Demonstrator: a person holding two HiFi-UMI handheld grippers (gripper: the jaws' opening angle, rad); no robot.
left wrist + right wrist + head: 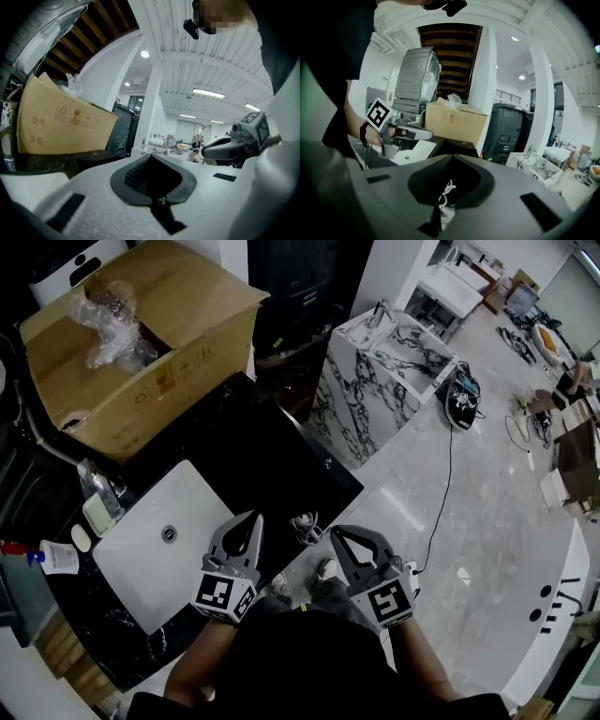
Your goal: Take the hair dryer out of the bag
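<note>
Two grippers, both jaws pressed together on nothing: the left gripper [252, 517] and right gripper [337, 532] are side by side near the body. Far left, a cardboard box [150, 395] sits on the black counter [239, 460], clear plastic bag [108, 320] bulging from its top. No hair dryer showing, presumably bagged inside. Closed jaws suit an approach, I'd say.

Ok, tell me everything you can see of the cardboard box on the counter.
The cardboard box is plain brown, with faint printed symbols on its side. It stands upright on the black counter, behind the white sink. Its top flaps are open, and crumpled clear plastic pokes out.
</note>
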